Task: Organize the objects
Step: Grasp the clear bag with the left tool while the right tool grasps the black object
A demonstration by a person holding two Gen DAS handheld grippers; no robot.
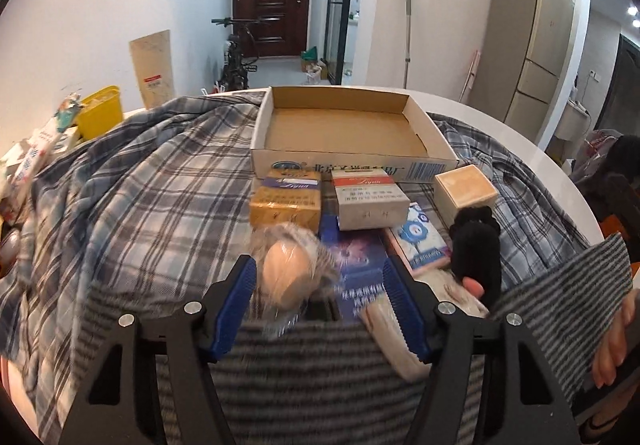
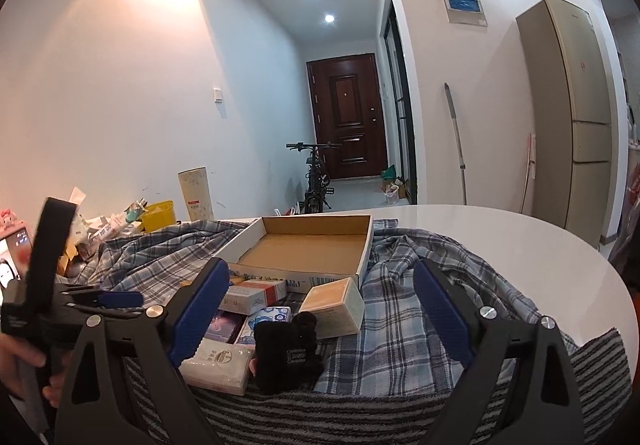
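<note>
An empty shallow cardboard box (image 1: 344, 133) sits on a plaid cloth at the table's far middle; it also shows in the right wrist view (image 2: 308, 249). In front of it lie a yellow carton (image 1: 286, 203), a red-and-white carton (image 1: 370, 201), a tan cube box (image 1: 464, 193), a blue booklet (image 1: 356, 265), a blue-patterned tissue pack (image 1: 420, 241), a black pouch (image 1: 476, 249) and a white tissue pack (image 2: 218, 365). My left gripper (image 1: 320, 289) is open, with a blurred beige round object in clear wrap (image 1: 288, 275) between its fingers. My right gripper (image 2: 320, 321) is open and empty above the pile.
A plaid cloth (image 1: 140, 205) covers the round white table (image 2: 500, 237), with a striped grey towel (image 2: 320, 417) at the near edge. A yellow tub (image 1: 100, 111) and clutter stand at the far left. The left gripper's handle (image 2: 44, 285) shows in the right wrist view.
</note>
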